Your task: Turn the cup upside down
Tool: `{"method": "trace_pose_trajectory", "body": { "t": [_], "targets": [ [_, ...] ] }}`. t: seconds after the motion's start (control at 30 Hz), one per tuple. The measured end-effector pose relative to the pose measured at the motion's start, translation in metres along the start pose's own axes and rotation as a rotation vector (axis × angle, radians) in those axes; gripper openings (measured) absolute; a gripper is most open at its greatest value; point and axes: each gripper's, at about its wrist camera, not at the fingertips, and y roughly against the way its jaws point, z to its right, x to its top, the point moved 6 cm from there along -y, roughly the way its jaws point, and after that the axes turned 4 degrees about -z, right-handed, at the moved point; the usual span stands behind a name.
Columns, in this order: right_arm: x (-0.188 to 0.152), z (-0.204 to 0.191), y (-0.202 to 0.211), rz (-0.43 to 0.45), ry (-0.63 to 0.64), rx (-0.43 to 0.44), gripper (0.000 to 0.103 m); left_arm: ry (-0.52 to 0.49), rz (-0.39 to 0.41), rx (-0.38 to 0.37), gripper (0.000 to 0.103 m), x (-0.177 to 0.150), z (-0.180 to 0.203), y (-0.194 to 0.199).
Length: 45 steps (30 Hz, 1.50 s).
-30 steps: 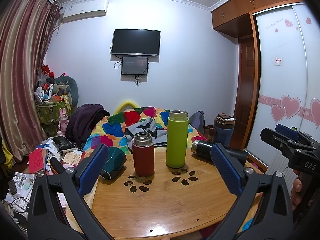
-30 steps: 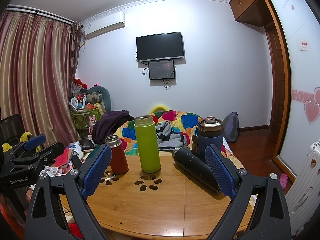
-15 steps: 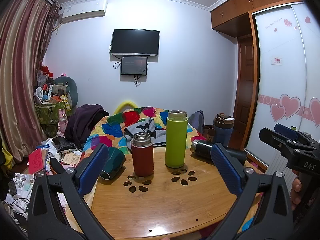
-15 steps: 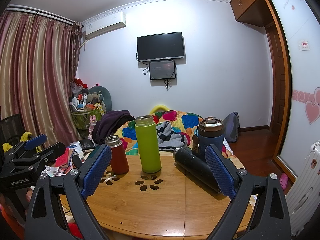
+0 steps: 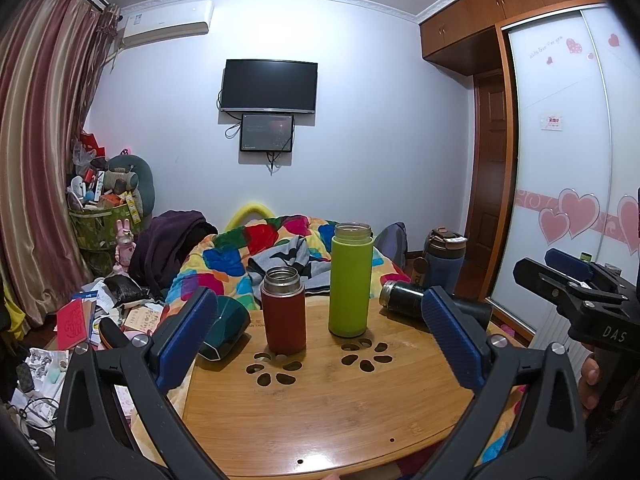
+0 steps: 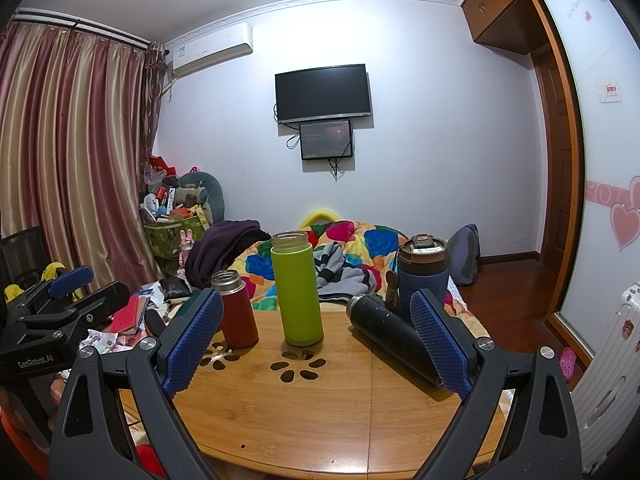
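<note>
The left tool hovers released before the worktop, framing the red cup, which stands upright, mouth up, beside the green cup, presumably awaiting flipping. The right tool is likewise unclenched, with nothing between its pads.

Wall television; colourful quilt behind table; curtain left.

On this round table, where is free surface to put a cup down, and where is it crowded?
The near half of the wooden table is bare, in front of the flower cutouts. The back is crowded: red flask, green flask, lying black flask, teal cup.
</note>
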Motion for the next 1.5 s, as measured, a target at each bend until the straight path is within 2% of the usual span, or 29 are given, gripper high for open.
{"method": "trace_pose_trajectory", "body": {
  "t": [0.63,0.87,1.07,1.27,1.4,1.5],
  "targets": [
    [-0.004,-0.001,-0.003,-0.001,-0.003,0.0,0.094,0.0,-0.001,-0.002,0.103,0.001,0.0,0.001],
    [-0.012,-0.006,-0.008,-0.012,-0.01,0.002,0.094,-0.002,-0.024,-0.004,0.103,-0.001,0.001,-0.004],
    [-0.021,0.008,-0.018,-0.044,-0.031,-0.009,0.094,0.025,-0.126,-0.141,0.103,-0.014,0.011,-0.028],
    [-0.033,0.031,-0.025,-0.08,-0.061,-0.029,0.094,0.042,-0.211,-0.207,0.103,-0.031,0.024,-0.065],
    [-0.044,0.046,-0.035,-0.11,-0.085,-0.031,0.094,0.028,-0.272,-0.188,0.103,-0.041,0.037,-0.101],
    [-0.052,0.055,-0.041,-0.132,-0.096,-0.04,0.094,-0.031,-0.273,-0.113,0.103,-0.042,0.046,-0.13]
  ]
}}
